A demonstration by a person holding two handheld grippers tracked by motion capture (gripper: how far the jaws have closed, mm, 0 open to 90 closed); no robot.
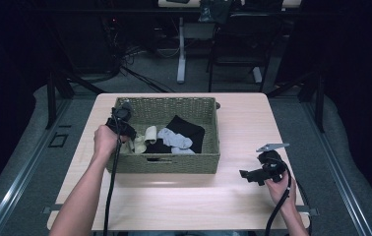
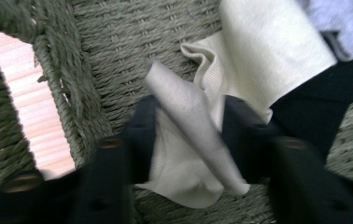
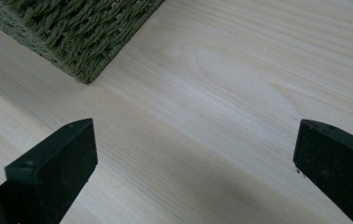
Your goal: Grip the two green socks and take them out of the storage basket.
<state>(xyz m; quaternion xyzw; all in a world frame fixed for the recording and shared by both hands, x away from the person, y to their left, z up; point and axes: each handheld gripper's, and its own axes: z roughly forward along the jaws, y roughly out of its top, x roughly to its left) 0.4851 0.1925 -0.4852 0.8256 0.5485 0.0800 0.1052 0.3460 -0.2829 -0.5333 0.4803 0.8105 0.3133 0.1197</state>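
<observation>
Cream sock [image 2: 198, 140] is pinched between left gripper [image 2: 188, 135] jaws beside basket wall [image 2: 67, 93]; right gripper [image 3: 193, 158] is held wide open, empty, over bare table [image 3: 240, 70].

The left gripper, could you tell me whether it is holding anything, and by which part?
The left gripper has a cream sock pinched between its jaws at a bunched fold, inside the wicker basket. The right gripper holds nothing.

Right gripper [image 3: 195, 163] fingers spread wide over wooden table [image 3: 240, 84], woven basket [image 3: 81, 28] corner beyond
</observation>
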